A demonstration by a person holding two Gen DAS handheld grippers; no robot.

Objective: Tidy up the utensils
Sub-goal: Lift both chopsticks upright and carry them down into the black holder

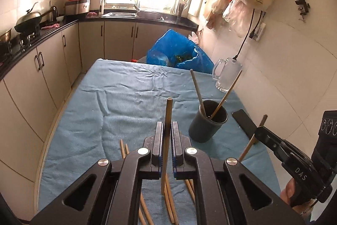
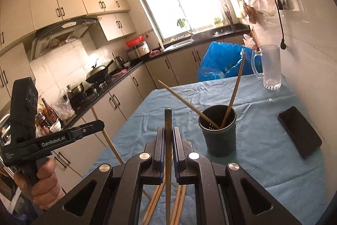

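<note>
A dark round holder (image 1: 208, 120) stands on the blue cloth with two chopsticks (image 1: 197, 91) leaning in it; it also shows in the right wrist view (image 2: 219, 130). My left gripper (image 1: 167, 130) is shut on a wooden chopstick (image 1: 168, 113), held upright above the cloth, left of the holder. My right gripper (image 2: 168, 136) is shut on a darker chopstick (image 2: 168, 119), also upright, just left of the holder. Several loose chopsticks (image 1: 168, 199) lie on the cloth beneath both grippers, and show in the right wrist view (image 2: 155, 204).
A black phone (image 2: 299, 134) lies right of the holder. A glass mug (image 2: 270, 65) stands at the far right by the wall. A blue bag (image 1: 179, 54) sits beyond the table's far edge. Kitchen cabinets (image 1: 42, 69) run along the left.
</note>
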